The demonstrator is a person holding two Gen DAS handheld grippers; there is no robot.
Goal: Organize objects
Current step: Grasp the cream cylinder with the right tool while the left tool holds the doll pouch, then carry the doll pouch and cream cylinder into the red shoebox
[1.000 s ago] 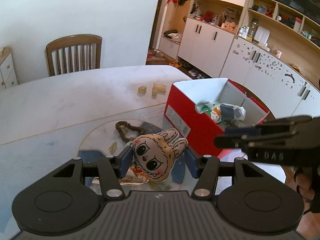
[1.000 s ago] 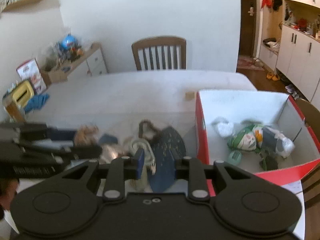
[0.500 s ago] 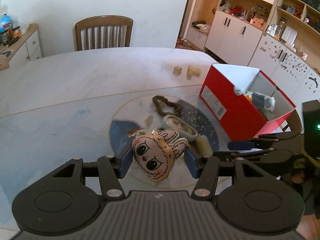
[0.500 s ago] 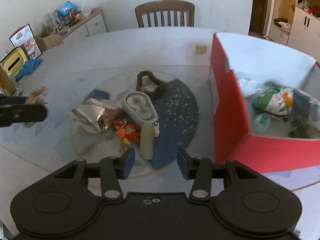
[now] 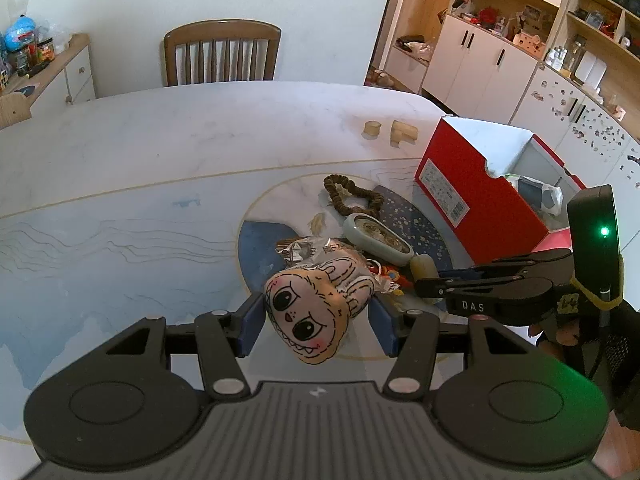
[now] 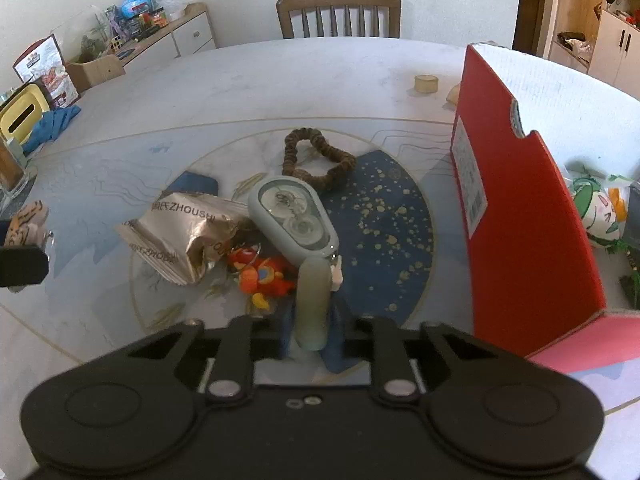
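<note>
My left gripper (image 5: 318,322) is shut on a tan plush doll face (image 5: 316,312), held above the table's round blue-and-white pattern. The jaws of my right gripper (image 6: 312,332) are closing, and its blue pads (image 6: 286,332) press the sides of a pale green tube (image 6: 314,304) lying on the table. From the left wrist view the right gripper (image 5: 420,286) reaches in from the right at the tube (image 5: 424,266). The open red box (image 6: 520,208) stands to the right, with a green-and-white packet (image 6: 596,208) and other things inside.
Around the tube lie a grey-green oval case (image 6: 294,220), a foil snack packet (image 6: 184,236), a red-orange toy keychain (image 6: 260,276) and a brown scrunchie (image 6: 316,160). Wooden blocks (image 5: 404,132) sit further back. A chair (image 5: 222,54) stands at the far edge.
My right gripper sank to the table, opened over the pale green tube and closed on it. My left gripper, still holding the plush, dropped a little and rolled, tilting the doll face.
</note>
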